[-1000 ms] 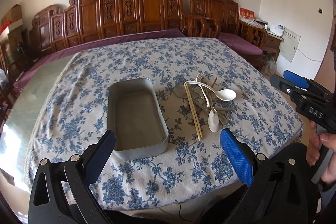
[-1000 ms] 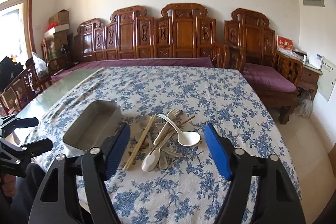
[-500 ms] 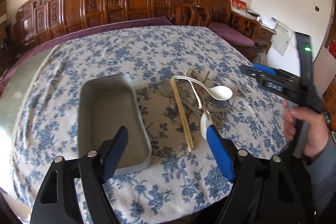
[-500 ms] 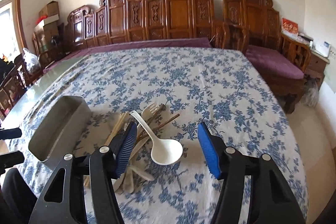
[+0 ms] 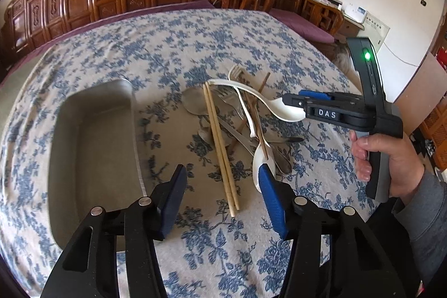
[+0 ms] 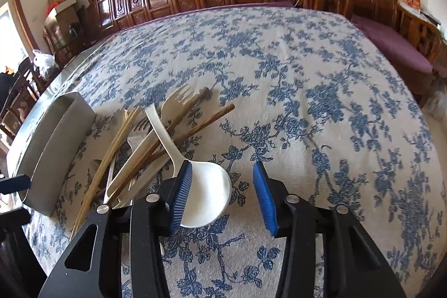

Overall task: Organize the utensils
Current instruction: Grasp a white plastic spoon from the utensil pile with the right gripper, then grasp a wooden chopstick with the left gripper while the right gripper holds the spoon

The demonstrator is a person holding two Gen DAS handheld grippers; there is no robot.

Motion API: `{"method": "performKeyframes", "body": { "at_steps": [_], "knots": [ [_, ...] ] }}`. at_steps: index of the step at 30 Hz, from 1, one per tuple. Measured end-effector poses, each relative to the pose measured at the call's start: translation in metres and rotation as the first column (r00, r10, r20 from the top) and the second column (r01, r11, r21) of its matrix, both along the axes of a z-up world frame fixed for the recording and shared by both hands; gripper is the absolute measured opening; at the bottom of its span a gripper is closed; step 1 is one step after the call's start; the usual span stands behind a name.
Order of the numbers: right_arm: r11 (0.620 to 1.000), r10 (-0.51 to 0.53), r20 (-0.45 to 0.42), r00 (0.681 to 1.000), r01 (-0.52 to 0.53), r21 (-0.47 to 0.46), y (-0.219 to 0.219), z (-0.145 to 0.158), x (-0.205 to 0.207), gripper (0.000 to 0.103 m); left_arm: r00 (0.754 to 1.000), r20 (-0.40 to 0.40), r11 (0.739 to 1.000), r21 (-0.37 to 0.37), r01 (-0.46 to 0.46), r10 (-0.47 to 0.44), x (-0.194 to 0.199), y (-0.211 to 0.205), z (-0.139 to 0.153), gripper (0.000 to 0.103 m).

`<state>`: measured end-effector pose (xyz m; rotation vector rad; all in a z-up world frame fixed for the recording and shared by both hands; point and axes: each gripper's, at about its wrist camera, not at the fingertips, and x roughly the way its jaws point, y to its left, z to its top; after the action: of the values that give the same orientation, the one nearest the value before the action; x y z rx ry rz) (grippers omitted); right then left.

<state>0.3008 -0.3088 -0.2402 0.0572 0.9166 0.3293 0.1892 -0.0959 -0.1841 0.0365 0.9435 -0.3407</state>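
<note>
While the left tool [image 5: 222,182] hovers low over the near edge of the worktop [image 5: 195,41], its blue pads are closing with nothing pressed between them: the pale chopsticks [image 5: 220,147] lie just ahead, inside the gap, their long axis running straight away from the tool, near ends closest. A small white spoon [image 5: 261,161] sits right beside the right-hand pad. The metal tray [image 5: 92,136] lies empty to the left of the pile, well within reach of this hand. Across the pile, the right tool [image 5: 292,104], held in a person's hand [image 5: 388,158], reaches in from the right with its tip over the bowl of the large white spoon [image 5: 285,109]. Compared with a second ago, this view has come down and forward, the tray and pile loom larger, and the pads stand much closer together.

In the right wrist view, the right tool [image 6: 222,190] is also closing and grips nothing yet. The large white spoon [image 6: 206,192] lies with its bowl against the left-hand pad and partly inside the gap, its handle slanting up and left over the dark chopsticks [image 6: 184,127] and fork [image 6: 176,99]. The right hand is plainly the nearer one for this spoon. A second ago the spoon sat further ahead of wider-set pads.
</note>
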Motion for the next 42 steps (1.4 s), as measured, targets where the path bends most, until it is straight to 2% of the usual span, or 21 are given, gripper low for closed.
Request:
{"method": "performKeyframes", "body": {
  "at_steps": [3, 6, 10, 14, 18, 23, 27, 34, 42],
  "knots": [
    [1.0, 0.016, -0.031, 0.999, -0.017, -0.008, 0.002, -0.006, 0.002, 0.036, 1.0, -0.006, 1.0, 0.014, 0.013, -0.013, 0.002, -0.007, -0.006, 0.048],
    [0.999, 0.032, -0.039, 0.999, -0.033, -0.031, 0.006, -0.009, -0.002, 0.017, 1.0, -0.018, 0.999, 0.034, 0.021, -0.021, 0.003, -0.011, -0.012, 0.041],
    [0.999, 0.03, -0.033, 0.999, -0.029, 0.021, -0.003, -0.005, -0.006, 0.008, 0.999, -0.05, 0.999, 0.034, 0.014, -0.013, 0.003, -0.012, -0.024, 0.032],
    [0.997, 0.01, -0.016, 1.0, -0.008, 0.079, -0.014, 0.004, -0.009, 0.006, 0.997, -0.076, 1.0, 0.026, 0.016, -0.014, -0.003, -0.013, -0.035, 0.032],
    [0.991, -0.015, 0.016, 1.0, 0.013, 0.133, -0.024, 0.014, -0.013, 0.006, 0.997, -0.079, 0.999, 0.039, 0.019, -0.016, -0.007, -0.013, -0.042, 0.026],
    [0.989, -0.024, 0.053, 0.998, 0.016, 0.15, -0.028, 0.022, -0.015, 0.006, 0.997, -0.082, 0.999, 0.04, -0.004, 0.007, -0.006, -0.006, -0.044, 0.019],
    [0.99, -0.02, 0.057, 0.998, 0.012, 0.141, -0.027, 0.023, -0.016, 0.006, 0.996, -0.093, 0.998, 0.056, -0.012, 0.017, -0.003, -0.004, -0.051, 0.012],
    [0.994, -0.021, 0.062, 0.998, 0.014, 0.108, -0.025, 0.022, -0.018, 0.006, 0.996, -0.088, 0.999, 0.048, -0.011, 0.015, -0.003, -0.006, -0.05, 0.012],
    [0.996, -0.015, 0.066, 0.998, 0.01, 0.086, -0.023, 0.022, -0.019, 0.006, 0.994, -0.105, 0.995, 0.095, -0.016, 0.026, 0.007, -0.013, -0.056, 0.012]
  ]
}}
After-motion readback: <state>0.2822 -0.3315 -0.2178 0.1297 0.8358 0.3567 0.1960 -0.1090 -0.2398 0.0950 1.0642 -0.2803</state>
